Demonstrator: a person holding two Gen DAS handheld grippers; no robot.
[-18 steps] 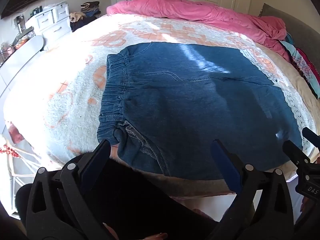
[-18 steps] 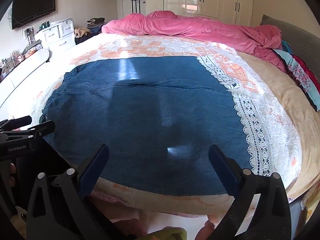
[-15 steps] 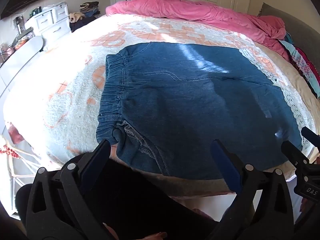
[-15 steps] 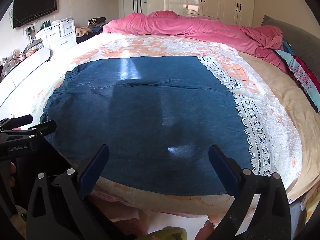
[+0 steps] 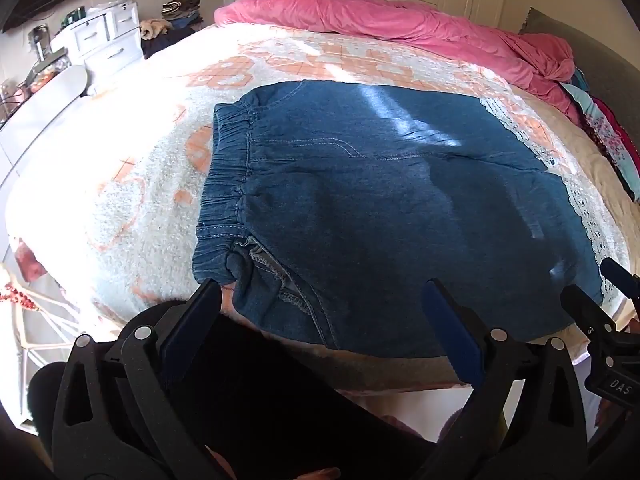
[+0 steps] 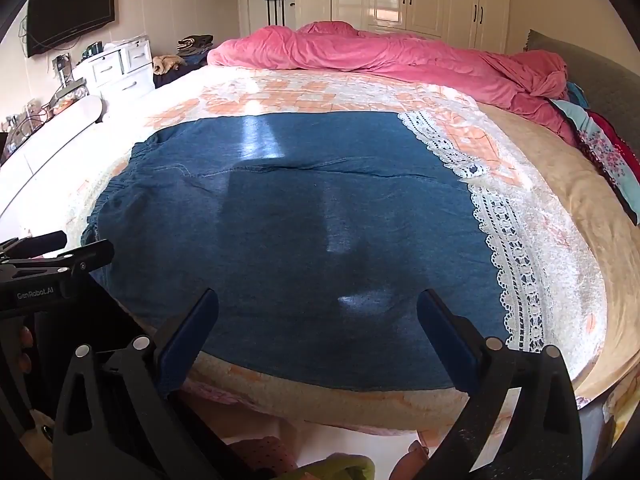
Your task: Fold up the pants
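Blue denim pants lie flat on the bed, elastic waistband at the left, legs running right; they also fill the right wrist view. My left gripper is open and empty, just above the near edge by the waistband corner. My right gripper is open and empty over the near edge of the legs. Each gripper shows at the edge of the other's view: the right one, the left one.
The bed has a white and orange blanket with a lace edge. A pink duvet is heaped at the far side. White drawers and a wall TV stand at the left, wardrobes behind.
Both grippers have crept slightly forward toward the pants. The pants have not moved and both grippers stay open.
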